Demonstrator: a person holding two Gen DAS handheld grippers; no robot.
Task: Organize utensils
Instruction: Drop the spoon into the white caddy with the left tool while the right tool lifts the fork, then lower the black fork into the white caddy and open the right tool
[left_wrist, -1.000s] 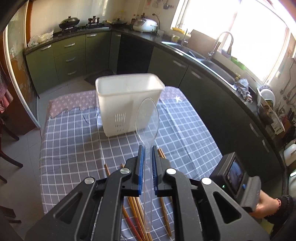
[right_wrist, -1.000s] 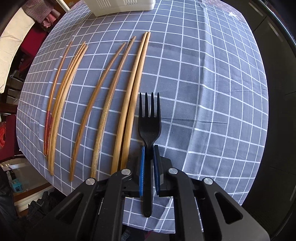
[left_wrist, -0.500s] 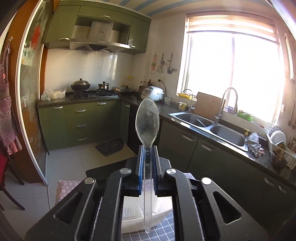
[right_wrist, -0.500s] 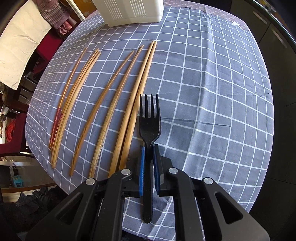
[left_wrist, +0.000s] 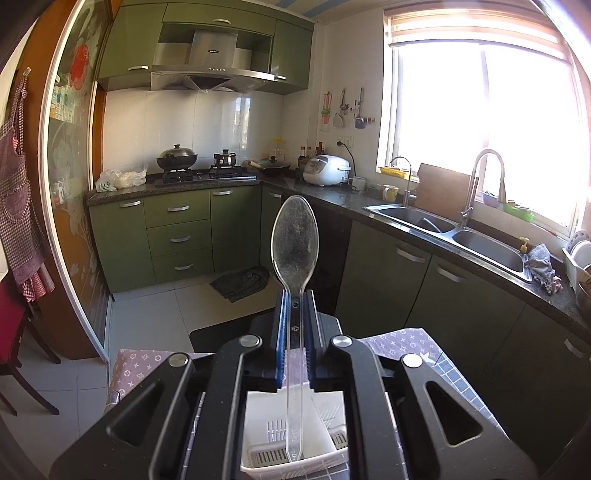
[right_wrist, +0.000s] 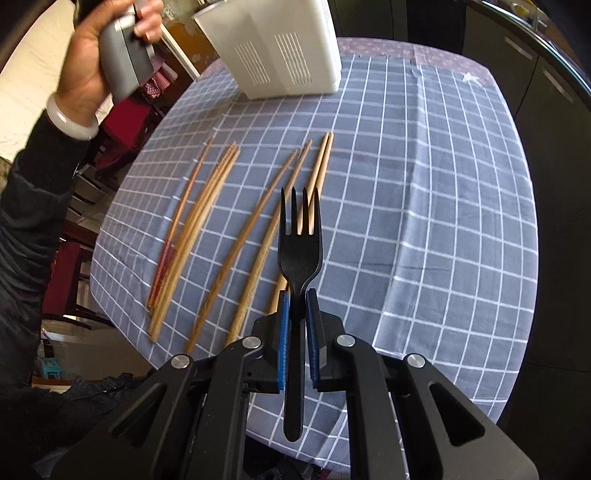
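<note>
Utensils are split between the two grippers and the table (right_wrist: 424, 184), which wears a grey-blue checked cloth and fills most of the right wrist view. At 12 o'clock on that cloth stands the white slotted caddy (right_wrist: 280, 55); in the left wrist view the same caddy (left_wrist: 266, 435) lies at 6 o'clock, seen from above with an inner divider, just under the gripper body. Behind it that view opens onto green kitchen cabinets (left_wrist: 177, 229), a double sink (left_wrist: 454, 236) at 3 o'clock and a bright window.

At 10 o'clock in the right wrist view a person's hand (right_wrist: 99, 55), with a pale bangle at the wrist and a dark sleeve below, holds the grey handle of the other tool.

Wooden chopsticks (right_wrist: 207, 229) lie in loose pairs across the cloth from 9 o'clock toward the centre, well apart from the caddy.

The right gripper (right_wrist: 295, 332) is clamped on the handle of a black fork (right_wrist: 300, 251), tines toward 12 o'clock, raised over the cloth.

The left gripper (left_wrist: 294, 332) is clamped on the handle of a clear plastic spoon (left_wrist: 294, 240), bowl at 12 o'clock, handle end hanging over the caddy's opening.
</note>
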